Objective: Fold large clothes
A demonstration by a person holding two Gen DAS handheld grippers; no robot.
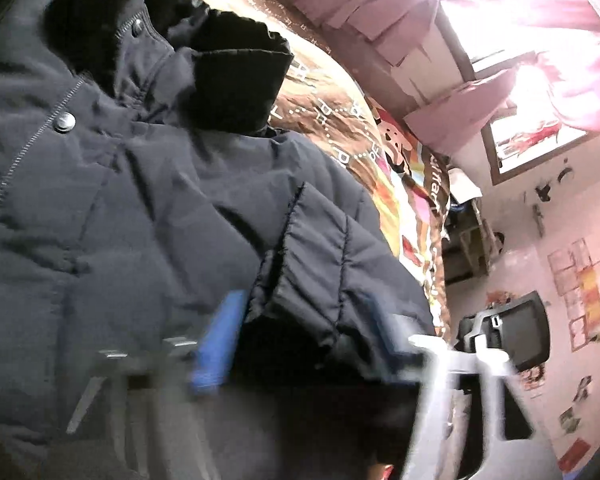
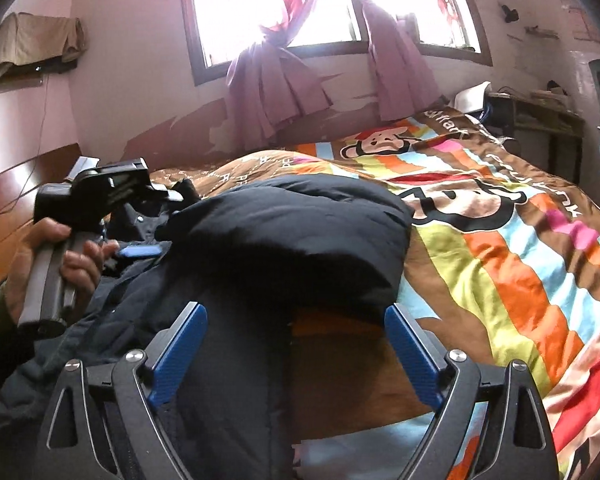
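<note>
Fingers on your right gripper (image 2: 296,354) stand spread wide, blue pads (image 2: 179,354) apart on either side of the dark navy padded jacket (image 2: 292,236); neither pad presses the fabric. Between them lies a dark strip of jacket, with the bedspread showing beside it toward the right pad. Jacket's folded bulk sits just ahead of the fingertips, heaped on the bed's striped cartoon-monkey bedspread (image 2: 512,264).

Left gripper (image 1: 300,344): blurred in its own view. A quilted, stitched edge of the jacket (image 1: 316,248) runs in between its fingers, one blue pad (image 1: 216,344) against the fabric. Fingers look drawn in on that fold, pinching it.

Right wrist view also catches your left hand (image 2: 56,264) around the left gripper's handle, at the jacket's left side. Snap buttons (image 1: 65,122) and zipper line show on the jacket front. Pink curtains (image 2: 276,76) hang at the window behind the bed.
</note>
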